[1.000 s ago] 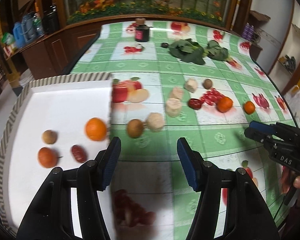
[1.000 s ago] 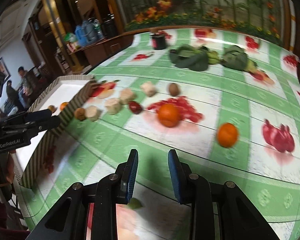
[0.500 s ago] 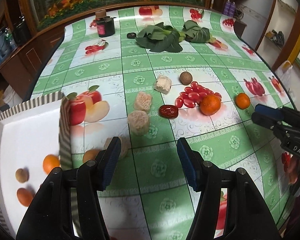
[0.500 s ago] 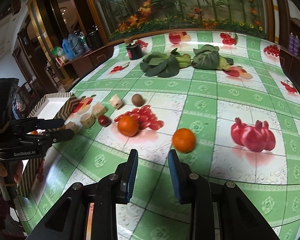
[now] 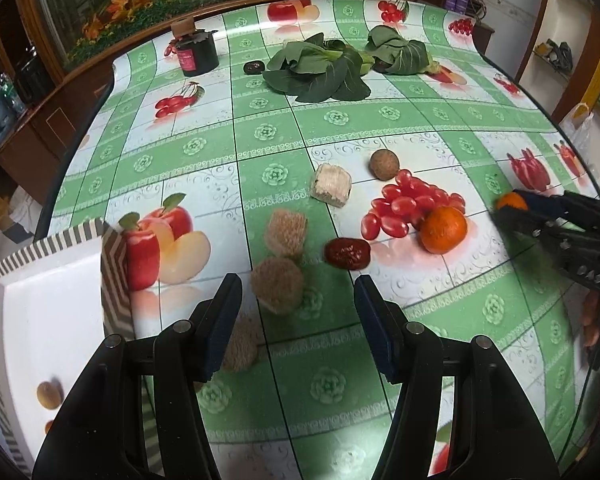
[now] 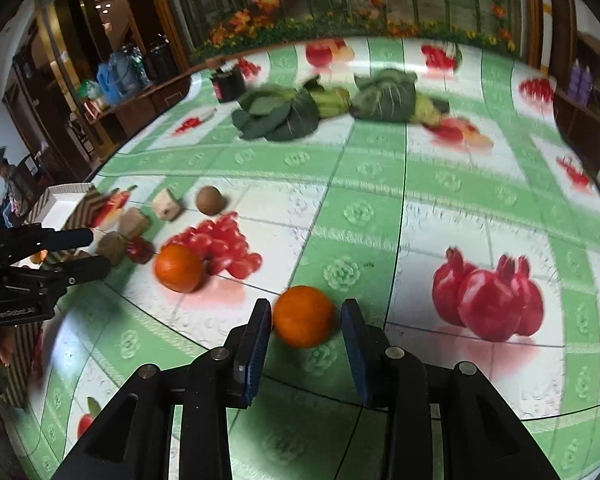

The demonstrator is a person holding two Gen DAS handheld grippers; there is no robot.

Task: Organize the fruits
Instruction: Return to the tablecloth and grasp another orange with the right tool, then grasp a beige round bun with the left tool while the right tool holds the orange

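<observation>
My right gripper (image 6: 305, 334) is open, its jaws on either side of a small orange (image 6: 303, 315) on the table; the orange also shows in the left wrist view (image 5: 510, 201). A bigger orange (image 5: 444, 229) lies left of it beside a red date (image 5: 347, 253) and a brown round fruit (image 5: 385, 164). My left gripper (image 5: 296, 322) is open and empty, over the table near beige fuzzy lumps (image 5: 277, 285). The white striped tray (image 5: 48, 308) at the left holds a small brown fruit (image 5: 48, 394).
Leafy greens (image 5: 320, 70) and a dark jar (image 5: 194, 54) lie at the far side. A pale cube (image 5: 332, 184) sits mid-table. The tablecloth carries printed fruit pictures. The table edge curves close at the right.
My left gripper moved right, away from the tray, toward the loose items. My right gripper advanced and opened wider; the small orange now sits between its jaws.
</observation>
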